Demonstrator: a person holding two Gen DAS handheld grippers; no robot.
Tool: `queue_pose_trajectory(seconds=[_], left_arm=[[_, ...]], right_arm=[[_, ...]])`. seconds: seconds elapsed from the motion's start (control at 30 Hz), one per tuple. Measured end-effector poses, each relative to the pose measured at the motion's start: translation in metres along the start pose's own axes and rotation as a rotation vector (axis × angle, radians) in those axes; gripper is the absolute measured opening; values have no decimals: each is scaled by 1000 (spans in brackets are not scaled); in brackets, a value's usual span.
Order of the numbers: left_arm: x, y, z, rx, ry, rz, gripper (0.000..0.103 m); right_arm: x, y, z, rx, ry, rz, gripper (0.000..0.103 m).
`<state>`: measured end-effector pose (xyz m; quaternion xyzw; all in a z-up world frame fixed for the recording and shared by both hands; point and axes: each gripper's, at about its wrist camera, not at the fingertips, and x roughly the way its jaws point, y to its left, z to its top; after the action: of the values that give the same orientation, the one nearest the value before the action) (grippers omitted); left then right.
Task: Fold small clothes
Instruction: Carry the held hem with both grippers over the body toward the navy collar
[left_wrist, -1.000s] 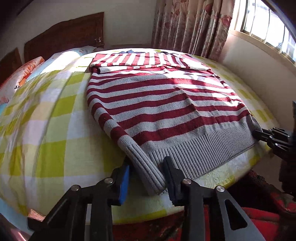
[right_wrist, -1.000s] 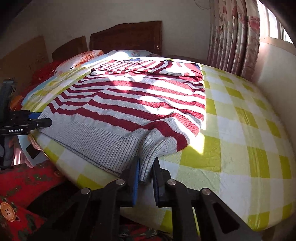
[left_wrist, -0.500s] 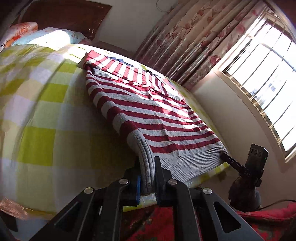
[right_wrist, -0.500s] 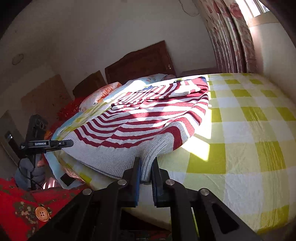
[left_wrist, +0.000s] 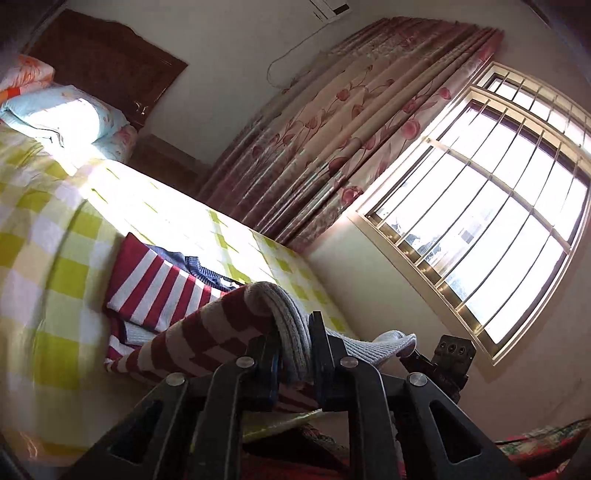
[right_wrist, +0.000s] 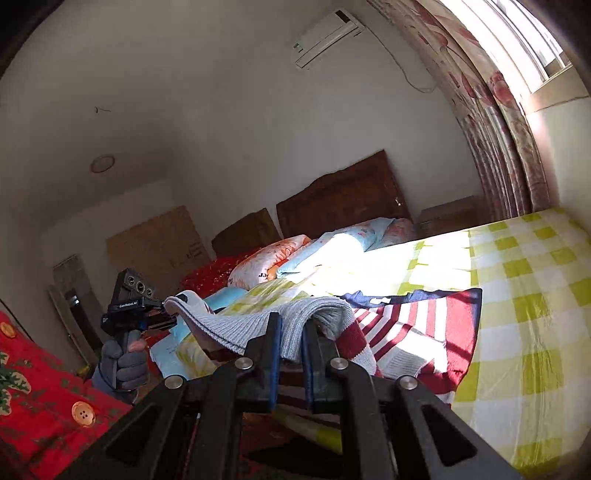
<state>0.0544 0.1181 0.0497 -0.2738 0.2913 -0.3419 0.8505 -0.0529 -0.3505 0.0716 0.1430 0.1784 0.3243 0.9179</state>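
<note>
Left wrist view: the left gripper (left_wrist: 293, 354) is clamped on the grey ribbed hem of the striped sweater (left_wrist: 207, 332), raised off the checked bedsheet (left_wrist: 55, 236). From the right wrist view, the right gripper (right_wrist: 291, 350) is likewise closed on the hem's other corner, and the hem is seen stretched leftward to the other gripper. The hem's long axis therefore runs across the near edge of the bed, between the two grips. The sweater's collar end (right_wrist: 413, 295) lies flat on the sheet, straight ahead of both pairs of fingers, toward the pillows (right_wrist: 343, 243). Judged from this, the fold is to be carried forward, both corners kept level so the hem lands parallel to the collar.
</note>
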Motion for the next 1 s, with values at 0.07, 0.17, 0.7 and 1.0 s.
queue_pose_trajectory(seconds=[0.07, 0.17, 0.7, 1.0], left_arm=[[39, 14, 18, -35, 17, 125, 103], [63, 28, 17, 33, -3, 290, 103], [138, 89, 7, 155, 303, 535, 103], [144, 94, 5, 190, 325, 537, 103]], right_arm=[[30, -29, 21, 80, 3, -117, 31], [60, -58, 22, 141, 128, -273, 45], [133, -116, 2, -108, 476, -440, 43], [142, -125, -16, -121, 521, -469, 12]])
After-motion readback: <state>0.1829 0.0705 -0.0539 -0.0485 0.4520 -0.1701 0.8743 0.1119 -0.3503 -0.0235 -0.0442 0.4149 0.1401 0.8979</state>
